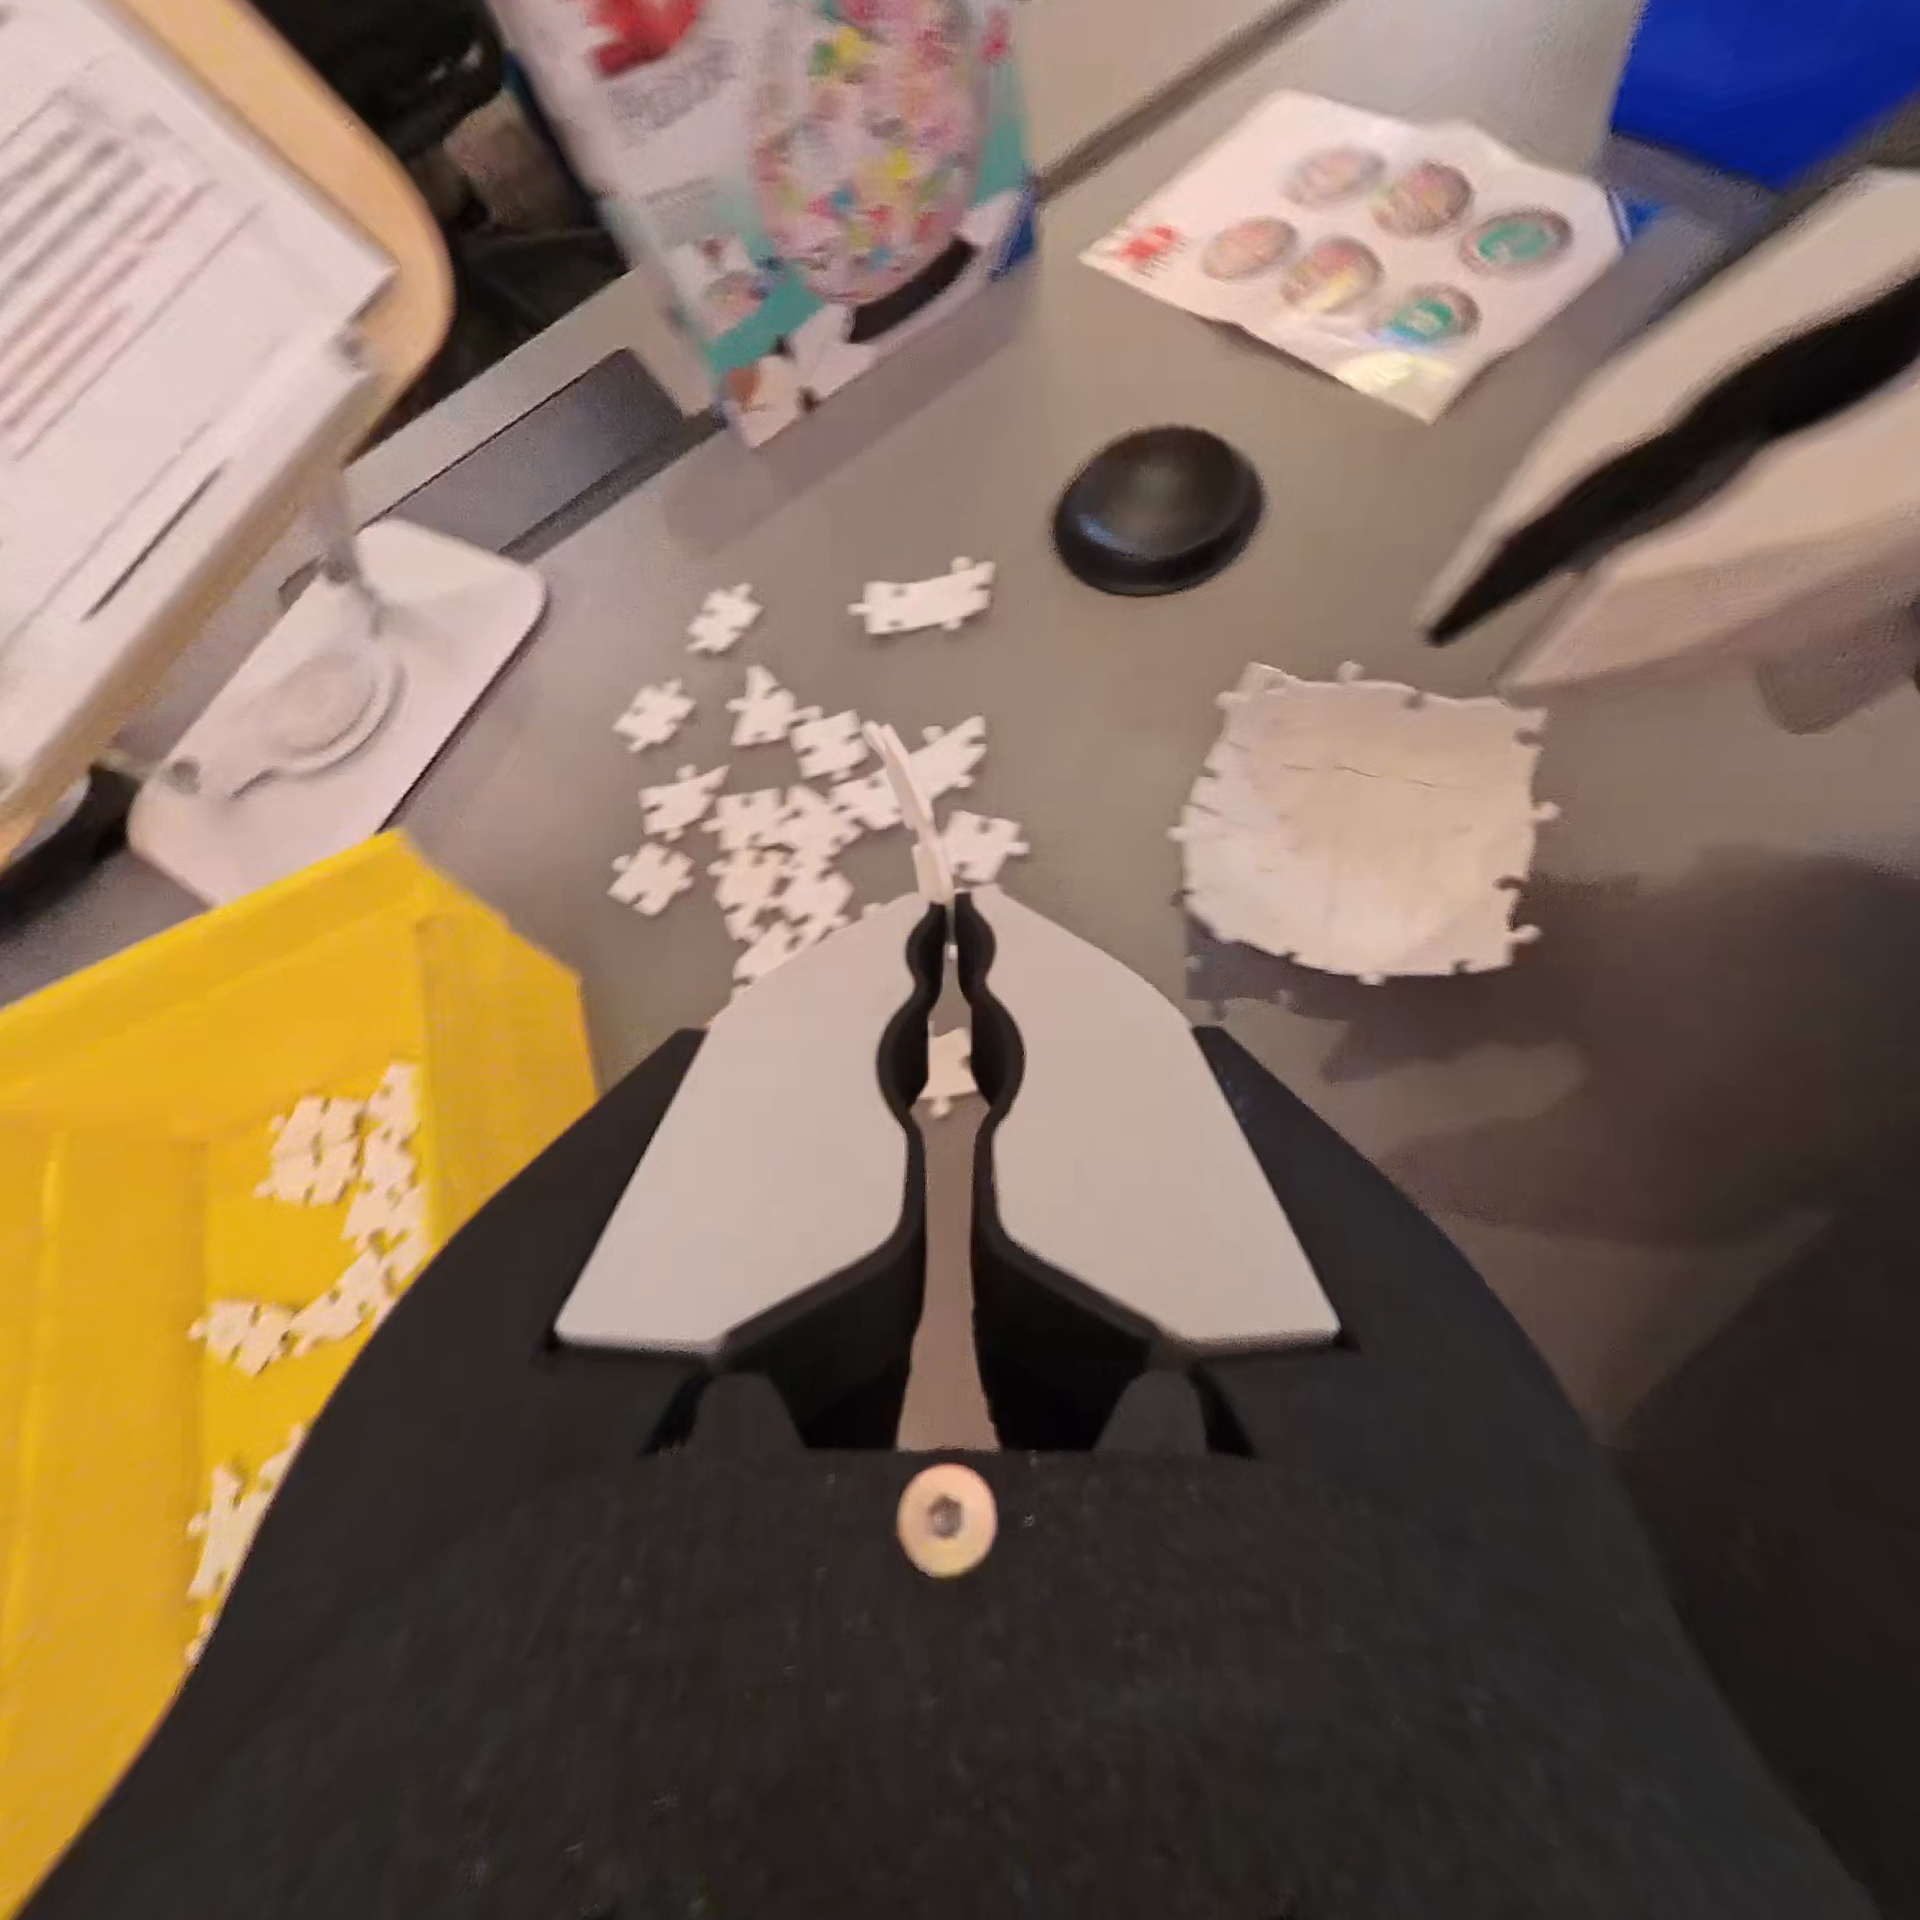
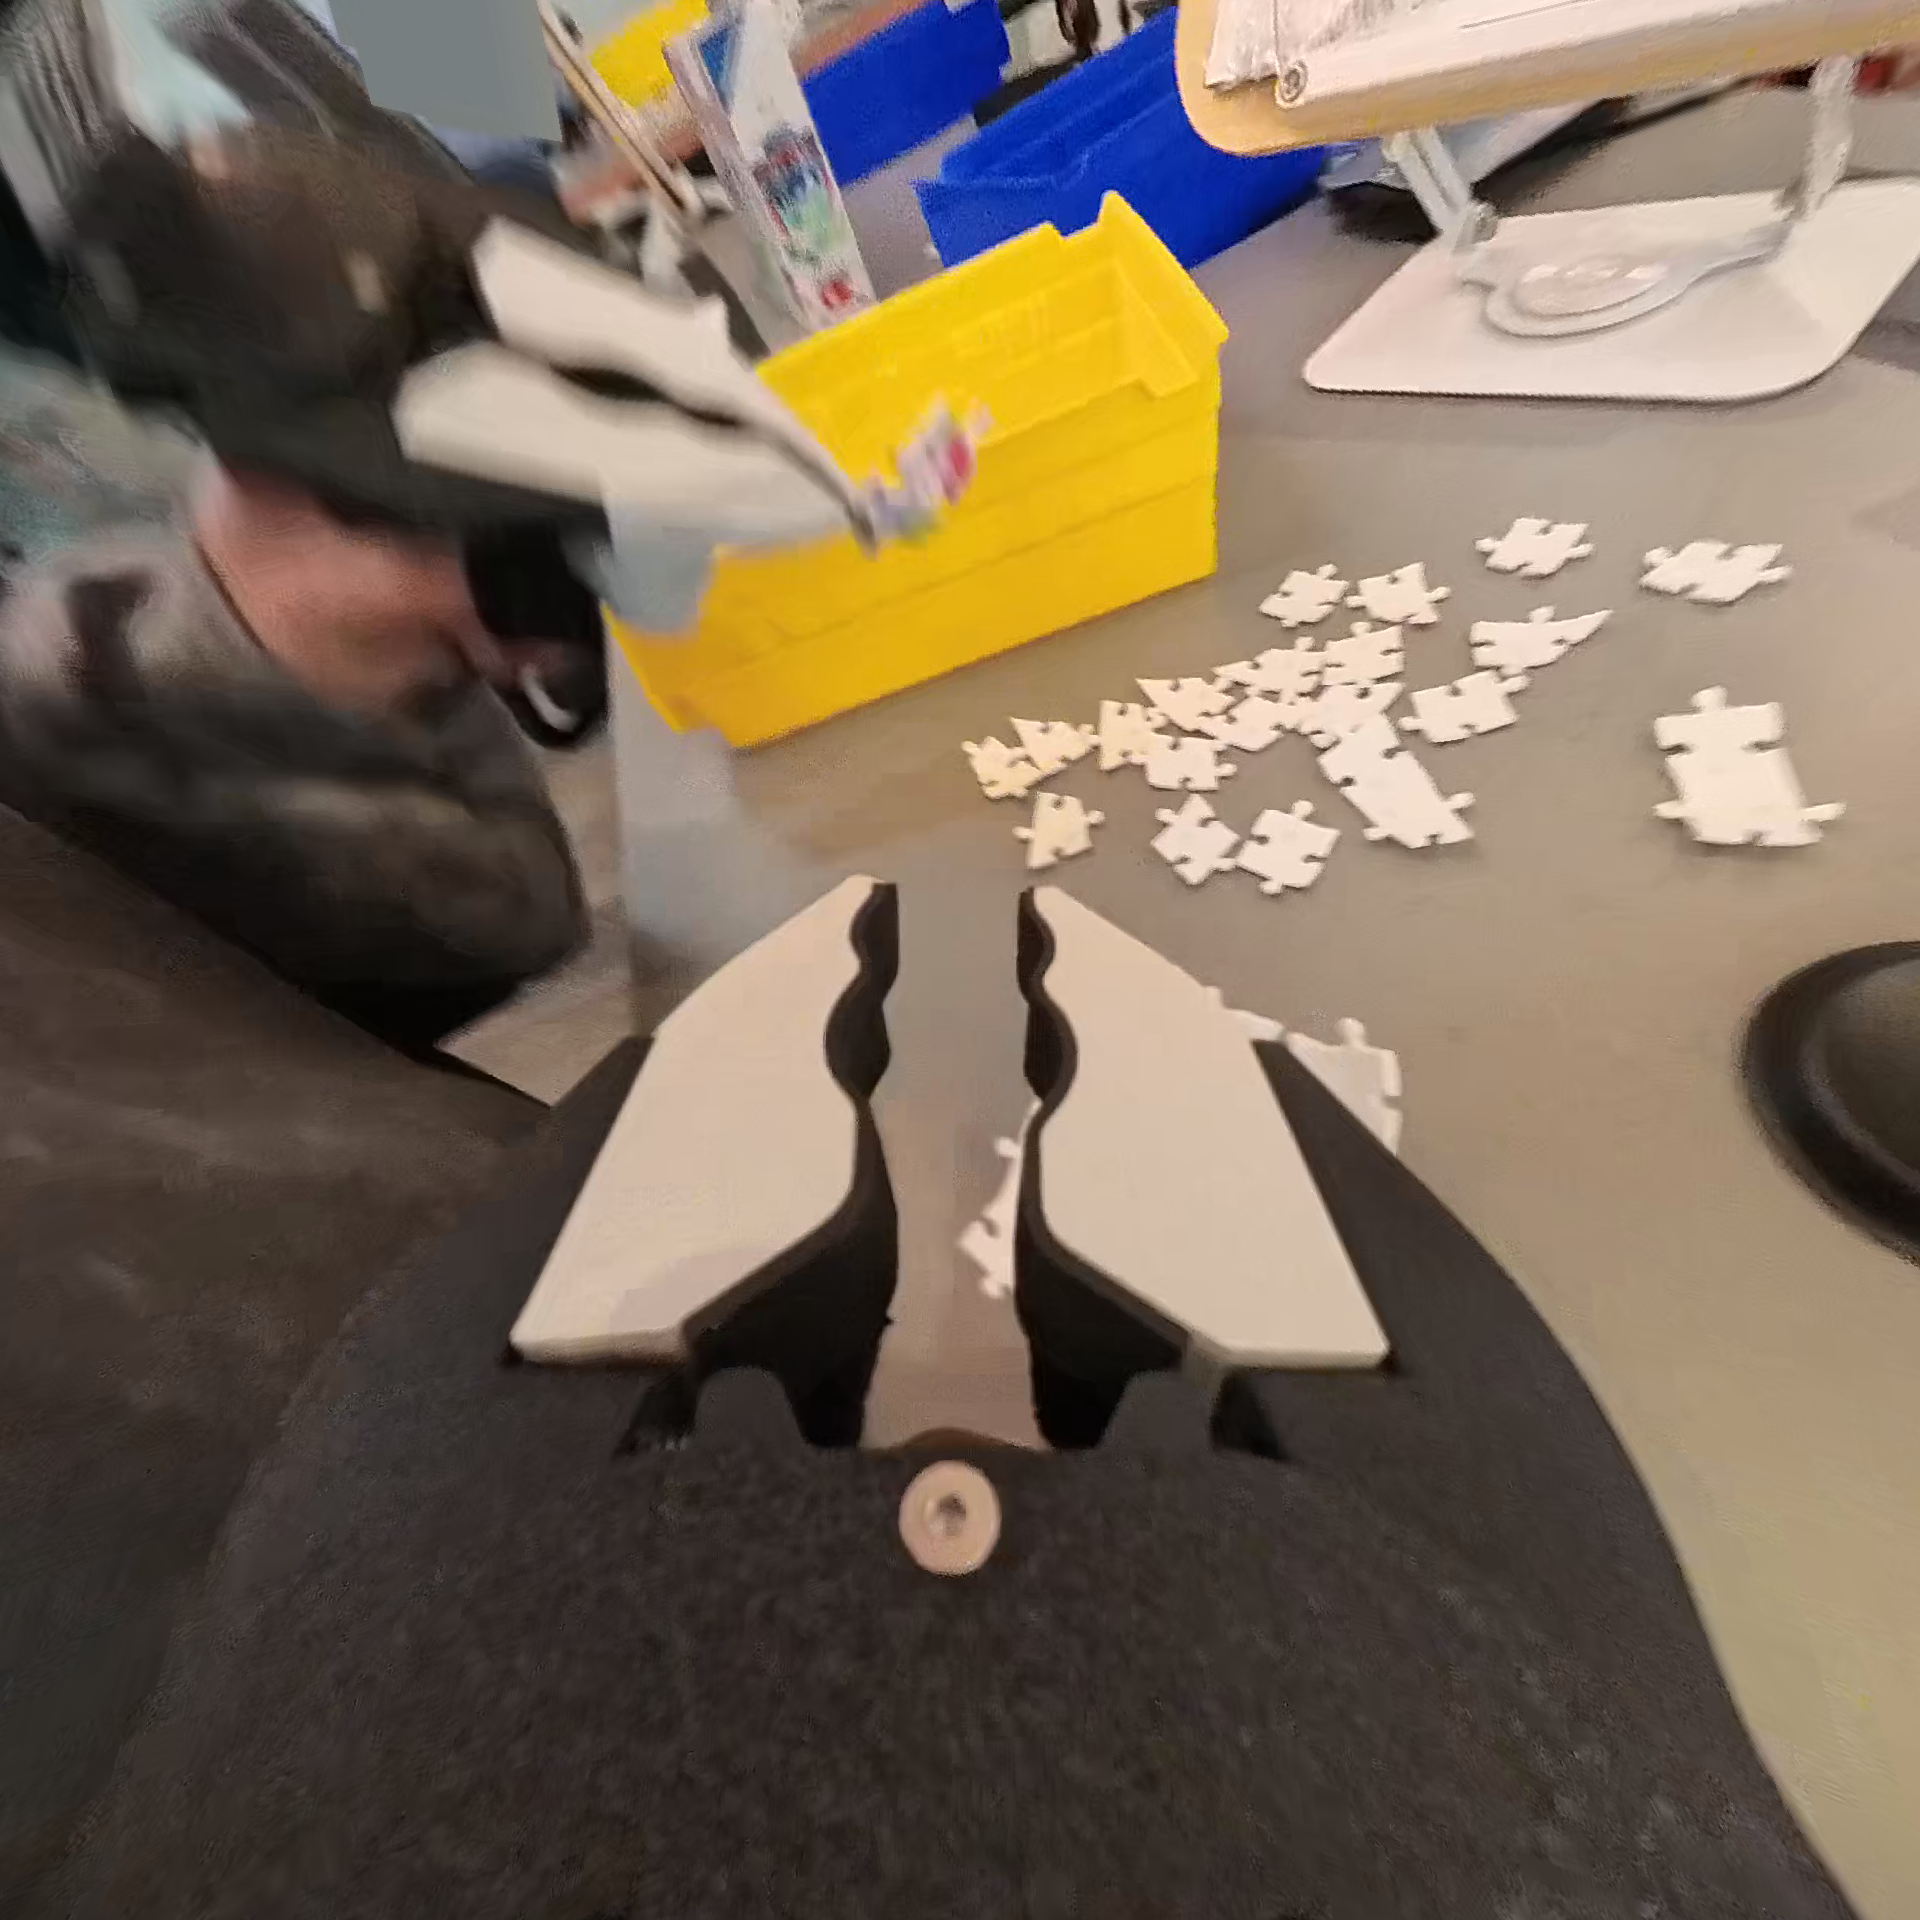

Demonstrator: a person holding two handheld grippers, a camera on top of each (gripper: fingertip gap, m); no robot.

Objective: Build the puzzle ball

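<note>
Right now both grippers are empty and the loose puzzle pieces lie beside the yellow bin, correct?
Not quite: the left gripper is shut on a puzzle piece, as the left wrist view shows. The right gripper is empty, and the loose pieces lie beside the yellow bin.

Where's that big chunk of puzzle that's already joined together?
In the left wrist view, the joined puzzle section lies white side up on the grey table, right of the loose pieces and below the black round stand.
</note>
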